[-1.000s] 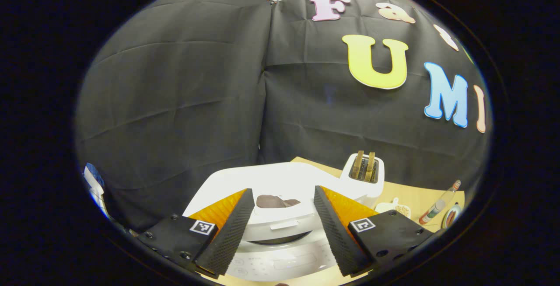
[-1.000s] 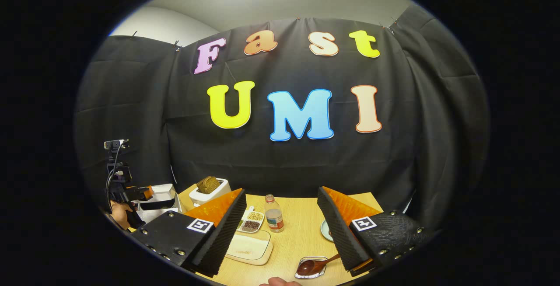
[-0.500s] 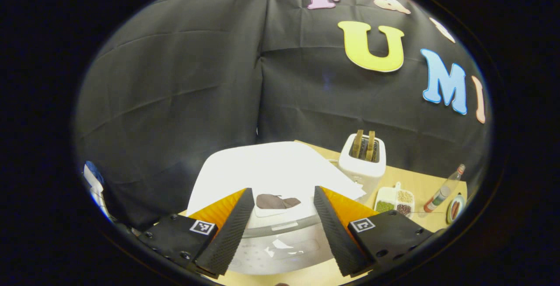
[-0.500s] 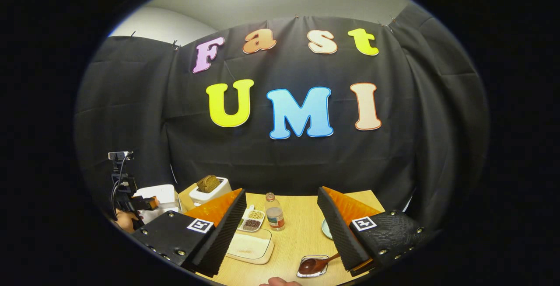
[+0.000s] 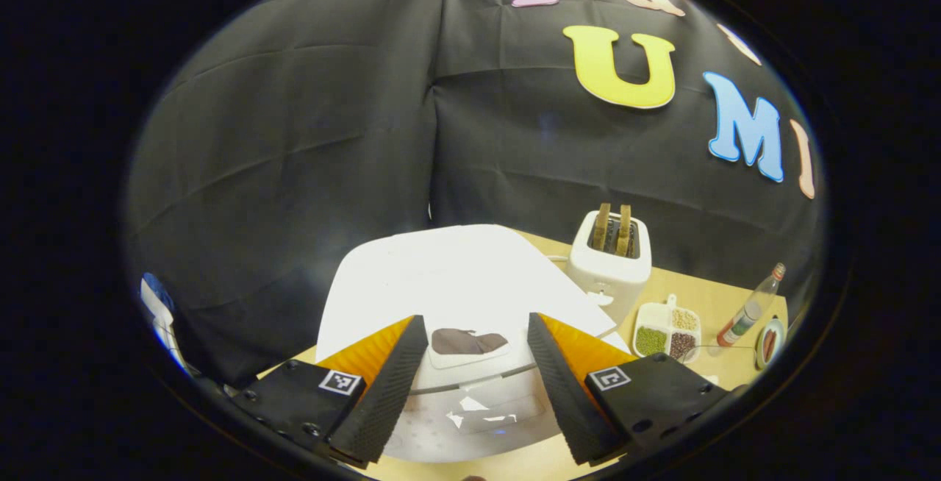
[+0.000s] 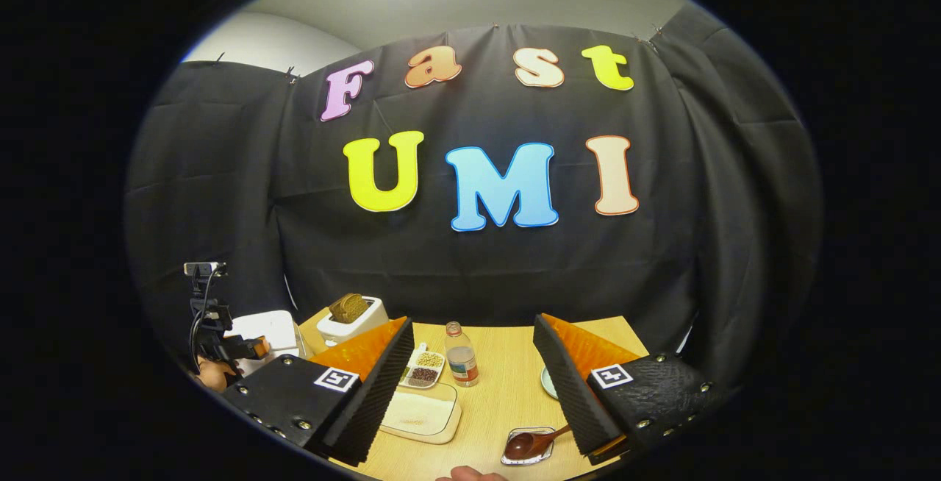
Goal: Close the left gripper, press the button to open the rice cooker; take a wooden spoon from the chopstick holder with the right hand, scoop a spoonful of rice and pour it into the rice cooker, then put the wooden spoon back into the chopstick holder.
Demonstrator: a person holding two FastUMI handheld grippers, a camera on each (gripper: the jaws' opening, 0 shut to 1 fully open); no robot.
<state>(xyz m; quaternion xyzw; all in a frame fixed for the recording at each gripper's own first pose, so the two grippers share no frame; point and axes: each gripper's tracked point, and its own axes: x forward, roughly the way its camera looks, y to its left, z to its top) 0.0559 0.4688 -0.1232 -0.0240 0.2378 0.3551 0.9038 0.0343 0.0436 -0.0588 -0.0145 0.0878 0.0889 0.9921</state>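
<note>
Your wooden spoon [image 6: 535,443] lies in a small tray [image 6: 514,458] on the table [image 6: 500,393], just right of the rice dish [image 6: 420,416]. It looks light, stiff and smooth, so grip mid-handle. The right gripper [image 6: 470,393] hovers above it, fingers wide, empty. The left gripper [image 5: 470,393] hangs wide, empty, over the cooker [image 5: 441,282].

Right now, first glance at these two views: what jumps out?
In the left gripper view, the big white rice cooker sits dead centre behind the open left gripper, with a white toaster holding two slices to its right. In the right gripper view, the open right gripper frames the wooden table: a wooden spoon near the front and a shallow tray of rice.
</note>
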